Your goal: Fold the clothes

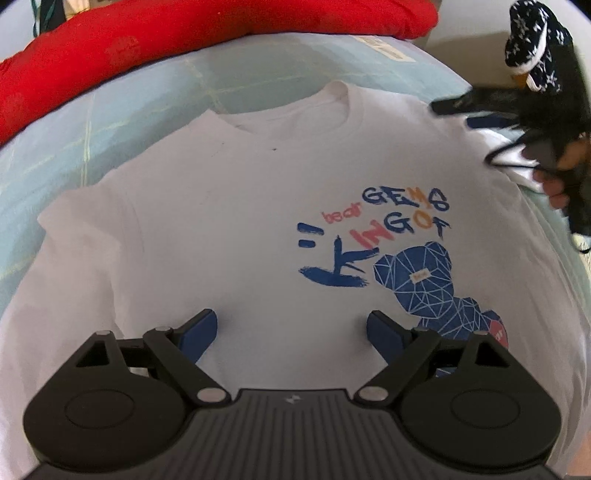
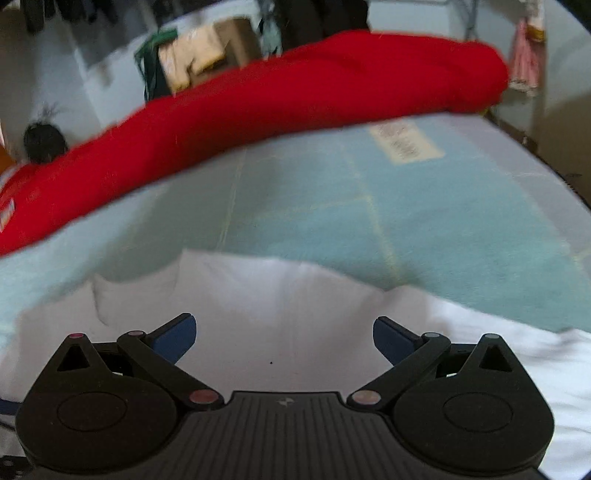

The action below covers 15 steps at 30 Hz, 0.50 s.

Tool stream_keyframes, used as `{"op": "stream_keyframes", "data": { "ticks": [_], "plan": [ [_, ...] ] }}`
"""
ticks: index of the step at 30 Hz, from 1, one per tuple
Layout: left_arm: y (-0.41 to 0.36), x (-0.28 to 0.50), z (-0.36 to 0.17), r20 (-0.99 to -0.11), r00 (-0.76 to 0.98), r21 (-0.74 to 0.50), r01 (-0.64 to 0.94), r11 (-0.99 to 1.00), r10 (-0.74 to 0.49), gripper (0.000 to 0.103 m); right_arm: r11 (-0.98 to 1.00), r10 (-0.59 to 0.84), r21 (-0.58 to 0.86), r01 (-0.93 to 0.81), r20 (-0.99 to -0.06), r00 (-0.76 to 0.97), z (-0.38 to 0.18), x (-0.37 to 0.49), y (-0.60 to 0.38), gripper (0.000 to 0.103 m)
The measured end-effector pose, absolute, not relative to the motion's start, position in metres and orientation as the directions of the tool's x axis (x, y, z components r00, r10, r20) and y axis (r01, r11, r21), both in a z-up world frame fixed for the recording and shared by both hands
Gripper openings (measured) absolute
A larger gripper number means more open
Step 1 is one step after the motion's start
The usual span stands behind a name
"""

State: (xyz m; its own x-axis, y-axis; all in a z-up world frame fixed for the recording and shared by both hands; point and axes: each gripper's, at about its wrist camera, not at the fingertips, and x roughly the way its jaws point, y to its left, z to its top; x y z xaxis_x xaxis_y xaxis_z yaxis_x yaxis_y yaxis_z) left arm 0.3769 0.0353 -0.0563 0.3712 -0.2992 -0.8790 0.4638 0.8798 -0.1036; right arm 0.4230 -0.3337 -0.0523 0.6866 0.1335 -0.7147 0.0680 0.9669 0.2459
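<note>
White tee [image 1: 221, 221] lies flat, front up, on the pale blue sheet [image 1: 236, 74], collar toward the red quilt [image 1: 184, 33]. Left gripper [image 1: 291, 332] and right gripper [image 2: 284, 334] both gape wide, holding nothing. Biggest risk: pinching only the top layer, so the fold bunches. The print reads "bear GEMS KING OF", I think; the sheet's label is too blurry.

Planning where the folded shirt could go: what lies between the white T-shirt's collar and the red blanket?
Only bare light-blue sheet separates the white T-shirt from the red blanket; both wrist views show it.
</note>
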Motion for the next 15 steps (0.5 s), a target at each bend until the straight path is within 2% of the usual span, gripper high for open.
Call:
{"op": "stream_keyframes", "data": {
  "ticks": [3, 4, 6, 9, 12, 15],
  "plan": [
    [0.036, 0.377, -0.057, -0.878, 0.374, -0.102, 0.466, 0.879, -0.3, 0.089, 0.981, 0.086, 0.179, 0.077, -0.753, 0.653, -0.079, 0.445, -0.334, 0.103],
    [0.036, 0.377, -0.057, -0.878, 0.372, -0.103, 0.467, 0.878, -0.3, 0.089, 0.989, 0.045, 0.127, 0.072, -0.735, 0.677, -0.081, 0.451, -0.336, 0.103],
    [0.037, 0.378, -0.057, -0.879, 0.368, -0.106, 0.466, 0.878, -0.302, 0.089, 0.986, 0.009, 0.121, 0.117, -0.735, 0.677, -0.08, 0.465, -0.346, 0.103],
    [0.037, 0.379, -0.058, -0.881, 0.365, -0.108, 0.466, 0.878, -0.302, 0.089, 0.966, 0.027, 0.196, 0.166, -0.722, 0.691, -0.058, 0.463, -0.36, 0.103],
    [0.036, 0.38, -0.059, -0.883, 0.364, -0.104, 0.465, 0.879, -0.297, 0.089, 0.968, 0.033, 0.204, 0.145, -0.681, 0.732, -0.03, 0.429, -0.361, 0.103],
    [0.037, 0.379, -0.059, -0.884, 0.362, -0.105, 0.465, 0.879, -0.296, 0.089, 0.959, -0.019, 0.188, 0.211, -0.701, 0.713, -0.029, 0.392, -0.371, 0.103]
  ]
}}
